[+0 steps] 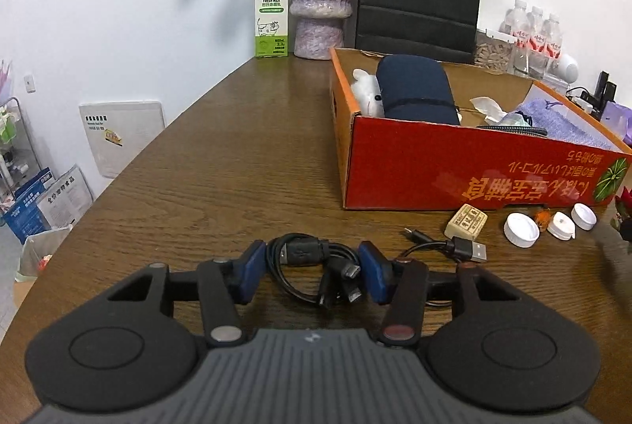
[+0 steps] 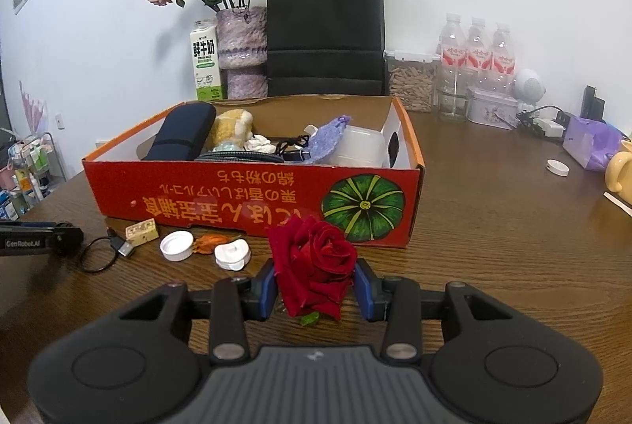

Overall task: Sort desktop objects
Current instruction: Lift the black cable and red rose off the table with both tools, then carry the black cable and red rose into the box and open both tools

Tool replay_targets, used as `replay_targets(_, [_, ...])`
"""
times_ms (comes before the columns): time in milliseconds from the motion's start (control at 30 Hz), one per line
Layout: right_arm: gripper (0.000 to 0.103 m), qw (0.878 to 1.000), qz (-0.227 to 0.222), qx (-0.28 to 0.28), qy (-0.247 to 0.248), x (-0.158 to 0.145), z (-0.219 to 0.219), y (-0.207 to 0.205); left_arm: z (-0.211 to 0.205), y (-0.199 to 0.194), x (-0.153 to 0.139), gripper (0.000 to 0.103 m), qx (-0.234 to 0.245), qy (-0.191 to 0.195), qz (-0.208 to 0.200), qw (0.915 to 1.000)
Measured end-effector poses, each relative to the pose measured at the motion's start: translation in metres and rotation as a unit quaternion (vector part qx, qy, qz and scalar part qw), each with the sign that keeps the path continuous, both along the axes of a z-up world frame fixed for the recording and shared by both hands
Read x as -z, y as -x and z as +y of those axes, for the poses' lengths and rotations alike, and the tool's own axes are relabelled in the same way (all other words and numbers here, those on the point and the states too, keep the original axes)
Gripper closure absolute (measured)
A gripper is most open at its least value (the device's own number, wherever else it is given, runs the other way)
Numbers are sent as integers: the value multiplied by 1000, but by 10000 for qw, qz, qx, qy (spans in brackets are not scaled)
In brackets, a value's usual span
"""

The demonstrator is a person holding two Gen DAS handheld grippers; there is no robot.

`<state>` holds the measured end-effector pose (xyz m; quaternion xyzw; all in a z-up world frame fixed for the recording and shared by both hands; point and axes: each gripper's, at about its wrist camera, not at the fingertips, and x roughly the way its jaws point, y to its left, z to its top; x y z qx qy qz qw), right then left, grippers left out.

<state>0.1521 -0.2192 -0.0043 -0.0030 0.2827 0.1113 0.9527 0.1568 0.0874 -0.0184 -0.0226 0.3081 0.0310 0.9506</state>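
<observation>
A coiled black USB cable bundle (image 1: 308, 252) lies on the wooden table between the blue pads of my left gripper (image 1: 312, 274). The jaws stand open, with the pads close beside the bundle and no squeeze showing. My right gripper (image 2: 316, 285) is shut on a red rose (image 2: 316, 258), held low over the table in front of the red cardboard box (image 2: 237, 195). The box (image 1: 454, 171) holds a dark blue case (image 1: 414, 88), a white plush toy, a purple cloth and other items. In the right wrist view, part of the left gripper (image 2: 39, 238) shows at the far left.
Along the box front lie a second cable with a USB plug (image 1: 470, 251), a beige block (image 1: 466, 220), white caps (image 1: 521, 229) and an orange scrap (image 2: 211, 243). At the back stand a milk carton (image 1: 271, 9), a vase, a black bag and water bottles (image 2: 478, 56). A yellow mug (image 2: 620, 175) sits far right.
</observation>
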Motion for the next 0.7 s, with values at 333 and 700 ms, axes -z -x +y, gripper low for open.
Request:
replay_targets(333, [64,9996,-262,51,-11,-16,-2,4,-5,11,-43,51,131,9,-751,9971])
replay_targets(700, [64,9957,-930,-40,11,-67,11,-40,-55,-47,-86,51,703,246,-1446,9867])
